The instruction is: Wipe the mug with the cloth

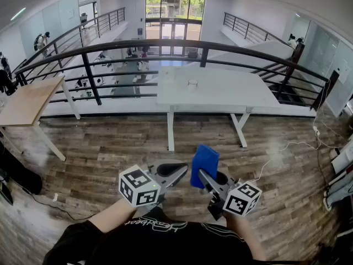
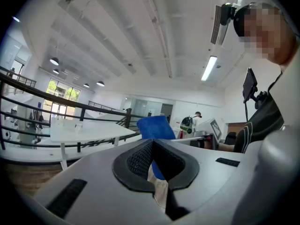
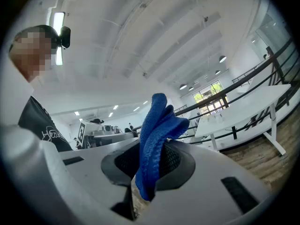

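Your left gripper (image 2: 153, 142) has its jaws closed tip to tip, with nothing between them. Just beyond the tips, at twelve o'clock, stands the blue cloth (image 2: 152, 127). At nine o'clock a white table (image 2: 89, 131) stands before a dark railing (image 2: 28, 90). Your dark shirt (image 2: 265, 118) shows at three o'clock.

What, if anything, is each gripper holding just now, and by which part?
The right gripper pinches the blue cloth by one end; the rest stands above the fingers. The left gripper is shut on nothing.
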Demonstrator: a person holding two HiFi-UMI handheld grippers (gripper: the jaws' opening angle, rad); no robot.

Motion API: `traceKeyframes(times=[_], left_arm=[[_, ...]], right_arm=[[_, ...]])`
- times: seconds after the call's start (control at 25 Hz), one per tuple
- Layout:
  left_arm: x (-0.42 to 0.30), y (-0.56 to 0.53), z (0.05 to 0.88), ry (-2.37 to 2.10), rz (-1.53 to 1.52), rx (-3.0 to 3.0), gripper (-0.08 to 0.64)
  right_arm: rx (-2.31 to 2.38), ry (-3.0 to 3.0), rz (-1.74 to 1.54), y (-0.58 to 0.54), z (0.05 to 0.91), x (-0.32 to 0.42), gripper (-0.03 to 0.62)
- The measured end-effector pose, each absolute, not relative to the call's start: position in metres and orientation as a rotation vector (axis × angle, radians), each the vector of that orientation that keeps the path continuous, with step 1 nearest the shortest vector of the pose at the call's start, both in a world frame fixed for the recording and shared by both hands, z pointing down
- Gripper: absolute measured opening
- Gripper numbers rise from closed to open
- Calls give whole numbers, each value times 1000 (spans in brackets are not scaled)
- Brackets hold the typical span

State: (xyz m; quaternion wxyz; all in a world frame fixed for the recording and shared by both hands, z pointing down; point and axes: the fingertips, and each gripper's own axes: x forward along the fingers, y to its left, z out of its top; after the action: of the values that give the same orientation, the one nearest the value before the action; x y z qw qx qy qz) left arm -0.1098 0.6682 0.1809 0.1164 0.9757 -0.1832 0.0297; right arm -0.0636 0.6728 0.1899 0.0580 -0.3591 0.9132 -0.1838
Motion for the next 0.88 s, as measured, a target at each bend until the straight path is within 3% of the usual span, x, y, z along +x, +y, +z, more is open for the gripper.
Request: traceKeyframes(times=[0.88], left_arm=[[-95, 608, 221, -497, 65, 2787, 8]], right_arm=[[-1117, 2693, -651, 624, 231, -35, 61]])
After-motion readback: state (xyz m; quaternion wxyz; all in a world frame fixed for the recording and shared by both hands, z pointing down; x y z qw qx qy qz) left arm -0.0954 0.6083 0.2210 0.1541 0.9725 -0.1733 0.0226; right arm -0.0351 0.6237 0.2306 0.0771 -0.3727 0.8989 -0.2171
